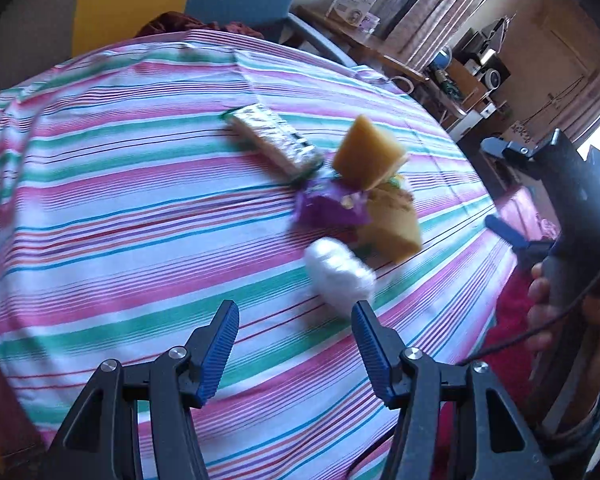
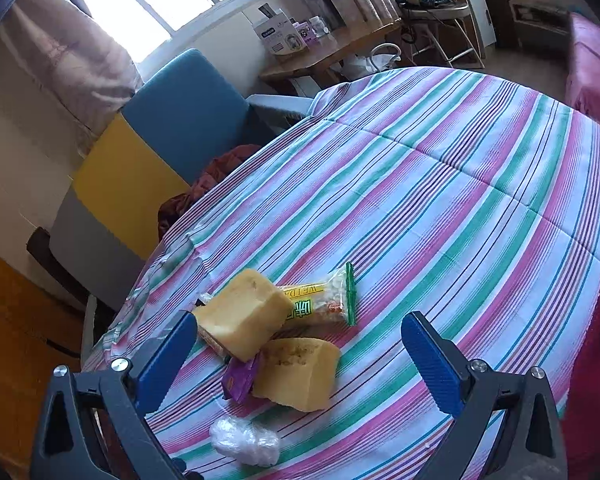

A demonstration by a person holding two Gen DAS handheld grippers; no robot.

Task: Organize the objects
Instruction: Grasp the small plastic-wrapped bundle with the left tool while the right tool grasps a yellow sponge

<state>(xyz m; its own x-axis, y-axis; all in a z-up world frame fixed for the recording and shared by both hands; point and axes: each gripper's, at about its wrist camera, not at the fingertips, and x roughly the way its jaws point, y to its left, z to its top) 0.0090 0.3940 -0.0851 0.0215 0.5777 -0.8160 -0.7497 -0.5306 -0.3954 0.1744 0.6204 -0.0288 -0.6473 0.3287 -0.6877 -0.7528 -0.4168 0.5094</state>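
Note:
A pile of objects lies on the striped tablecloth (image 1: 120, 184): two yellow sponges, one (image 1: 366, 152) leaning on the other (image 1: 394, 228), a purple wrapper (image 1: 328, 204), a snack packet (image 1: 274, 136) and a crumpled clear plastic wad (image 1: 338, 270). My left gripper (image 1: 296, 348) is open and empty, just short of the plastic wad. My right gripper (image 2: 300, 356) is open and empty, its jaws on either side of the sponges (image 2: 246, 314) (image 2: 298, 372), hovering above them. The packet (image 2: 324, 304), purple wrapper (image 2: 242, 380) and plastic wad (image 2: 246, 442) show there too. The right gripper also shows at the right edge of the left wrist view (image 1: 500, 188).
The striped cloth (image 2: 440, 208) covers a round table. A blue and yellow chair (image 2: 172, 120) stands behind it with a dark red cloth (image 2: 204, 192) on the seat. A wooden side table (image 2: 332, 52) with boxes, and a red sofa (image 2: 592, 64), lie beyond.

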